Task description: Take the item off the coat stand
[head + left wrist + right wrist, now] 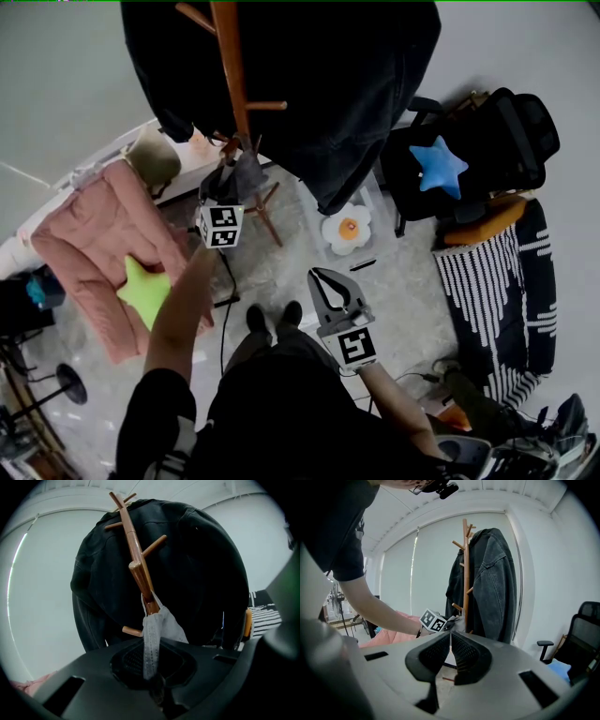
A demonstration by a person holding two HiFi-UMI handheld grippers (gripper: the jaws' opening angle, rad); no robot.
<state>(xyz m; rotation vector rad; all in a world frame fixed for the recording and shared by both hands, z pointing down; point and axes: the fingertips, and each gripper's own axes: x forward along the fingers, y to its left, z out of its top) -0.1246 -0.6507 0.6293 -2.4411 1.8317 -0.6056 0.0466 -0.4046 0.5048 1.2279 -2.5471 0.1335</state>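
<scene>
A green star cushion (pixel 143 291) lies on what looks like pink bedding (pixel 89 234).

Overhead head view, left gripper view seemingly nearest, all sharing coat stand (pixel 228 56)

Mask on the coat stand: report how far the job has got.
Done: the left tongs are shut on the lower end of the mask. In hand: that grip only, as the mask still hangs from the stand. Left: lift it off and draw it clear. The right tongs are shut, empty and held back.
</scene>
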